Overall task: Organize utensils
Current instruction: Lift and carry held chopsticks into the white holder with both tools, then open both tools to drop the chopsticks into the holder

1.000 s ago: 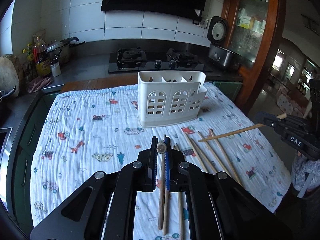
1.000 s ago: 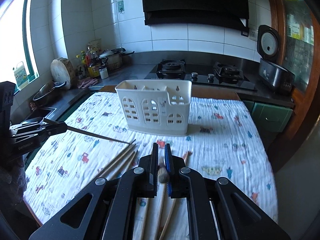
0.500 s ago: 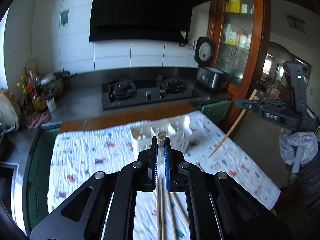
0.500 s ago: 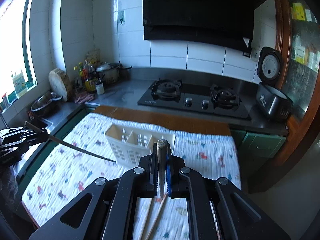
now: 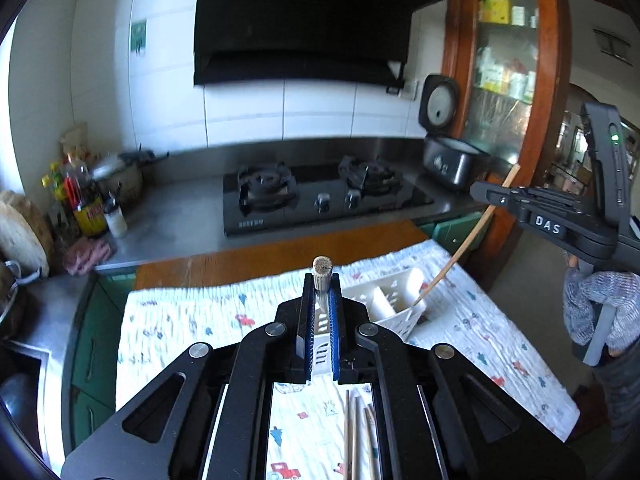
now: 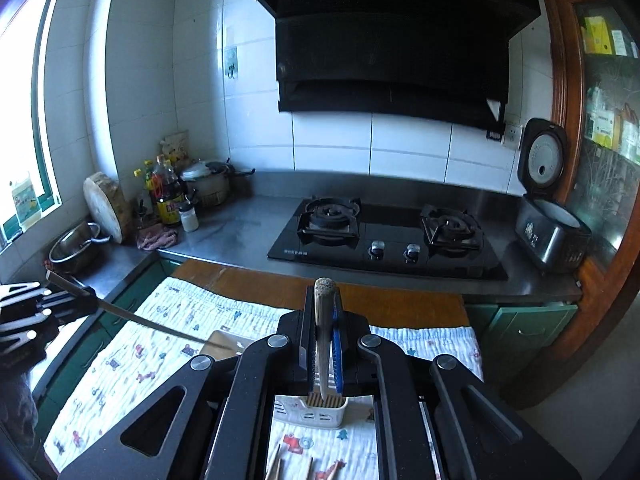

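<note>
A white slotted utensil caddy stands on the patterned cloth. My left gripper is shut on a wooden chopstick, held above the caddy. In the left wrist view my right gripper comes in from the right, shut on a chopstick whose tip points down at the caddy's right end. In the right wrist view that gripper holds its chopstick steeply over a caddy compartment. The left gripper holds a stick slanting toward the caddy's left end. Loose chopsticks lie on the cloth.
A gas hob and steel counter lie behind the table. Bottles, a pot, a chopping block and a metal bowl stand at left. A rice cooker and a wooden cabinet are at right. A person's knitted sleeve shows at right.
Both grippers have risen from the cloth with a chopstick each and moved over the caddy. The sticks now tilt tip-down at it. The loose chopsticks stayed on the cloth.
</note>
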Action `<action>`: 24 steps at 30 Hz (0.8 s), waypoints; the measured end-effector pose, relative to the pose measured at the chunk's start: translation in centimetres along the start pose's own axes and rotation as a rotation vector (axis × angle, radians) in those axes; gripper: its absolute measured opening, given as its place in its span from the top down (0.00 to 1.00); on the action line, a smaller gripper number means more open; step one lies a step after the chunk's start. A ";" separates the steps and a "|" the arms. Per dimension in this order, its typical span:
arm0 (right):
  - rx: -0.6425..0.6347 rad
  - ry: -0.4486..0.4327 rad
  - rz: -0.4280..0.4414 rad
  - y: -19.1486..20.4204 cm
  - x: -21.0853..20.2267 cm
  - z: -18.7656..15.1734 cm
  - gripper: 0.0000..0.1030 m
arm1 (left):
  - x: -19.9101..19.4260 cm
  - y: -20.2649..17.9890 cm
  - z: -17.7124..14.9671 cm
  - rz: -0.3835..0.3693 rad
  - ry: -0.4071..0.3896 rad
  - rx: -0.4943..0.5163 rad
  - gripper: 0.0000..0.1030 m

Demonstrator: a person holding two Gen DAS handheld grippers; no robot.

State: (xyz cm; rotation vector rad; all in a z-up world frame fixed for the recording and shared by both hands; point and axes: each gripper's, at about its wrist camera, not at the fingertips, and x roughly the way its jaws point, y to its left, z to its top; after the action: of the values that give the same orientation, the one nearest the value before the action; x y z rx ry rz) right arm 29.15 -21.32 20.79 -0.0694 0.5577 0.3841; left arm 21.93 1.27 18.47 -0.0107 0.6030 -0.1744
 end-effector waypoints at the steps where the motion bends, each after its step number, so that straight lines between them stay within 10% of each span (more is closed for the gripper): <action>1: 0.006 0.014 0.002 -0.1 0.8 -0.2 0.94 | 0.7 0.2 -0.2 0.007 0.012 -0.003 0.95; 24: 0.011 0.120 0.000 -0.7 5.9 -3.9 0.85 | 8.3 1.2 -3.2 0.018 0.177 -0.031 0.93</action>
State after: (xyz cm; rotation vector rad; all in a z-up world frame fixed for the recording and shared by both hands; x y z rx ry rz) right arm 32.06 -20.67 14.37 -0.0819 0.6784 0.3783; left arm 27.09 1.24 11.07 -0.0198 0.7822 -0.1492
